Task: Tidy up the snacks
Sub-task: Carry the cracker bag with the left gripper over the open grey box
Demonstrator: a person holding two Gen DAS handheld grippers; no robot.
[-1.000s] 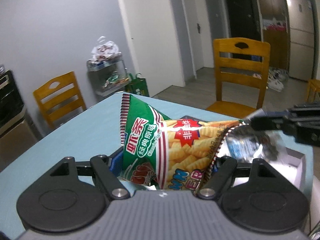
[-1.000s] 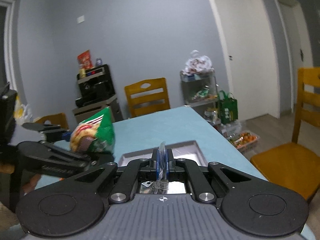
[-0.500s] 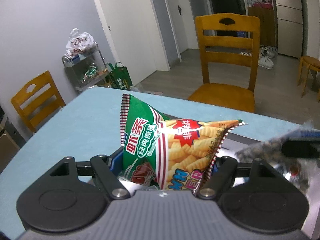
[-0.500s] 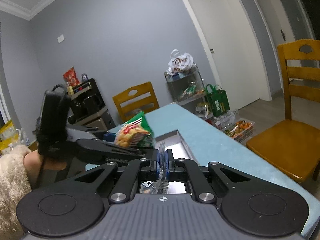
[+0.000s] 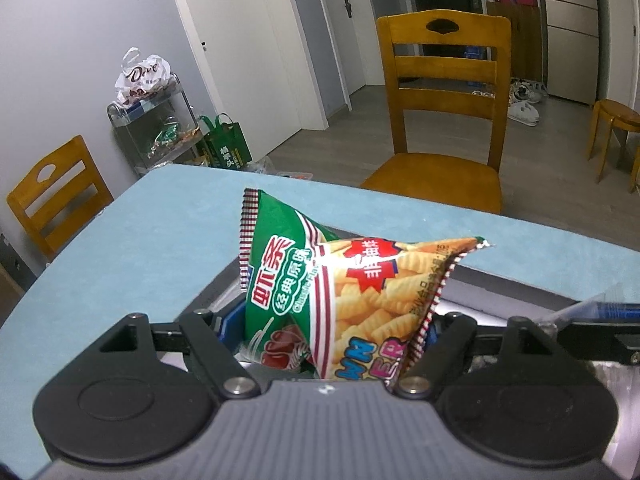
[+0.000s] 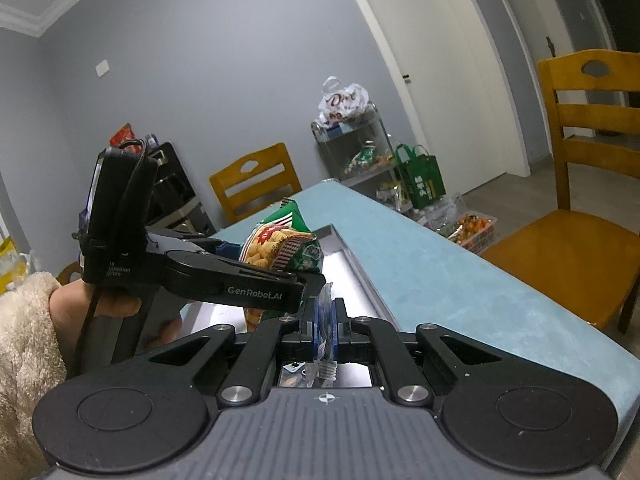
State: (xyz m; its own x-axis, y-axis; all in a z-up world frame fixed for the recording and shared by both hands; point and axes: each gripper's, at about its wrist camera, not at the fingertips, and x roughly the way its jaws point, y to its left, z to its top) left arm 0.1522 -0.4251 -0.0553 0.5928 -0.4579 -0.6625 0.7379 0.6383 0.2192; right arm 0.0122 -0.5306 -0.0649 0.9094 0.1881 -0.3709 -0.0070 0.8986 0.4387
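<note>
My left gripper (image 5: 326, 332) is shut on a green and yellow chip bag (image 5: 340, 292) and holds it above a metal tray (image 5: 516, 284) on the blue table. The same bag (image 6: 282, 250) and the left gripper show in the right wrist view, close in front of me. My right gripper (image 6: 324, 320) is shut on a thin clear and blue snack packet (image 6: 325, 312), over the tray (image 6: 356, 260). The right gripper's finger and its packet (image 5: 592, 308) show at the right edge of the left wrist view.
A wooden chair (image 5: 444, 112) stands at the table's far side. Another chair (image 5: 52, 192) is at the left. A metal shelf cart with snack bags (image 5: 156, 120) and a green bag (image 5: 226, 142) stand by the wall. The table's edge (image 6: 520, 320) runs along my right.
The left gripper with the chip bag has moved toward the right gripper, over the tray. The right gripper, still holding its packet, has dropped lower in the left view.
</note>
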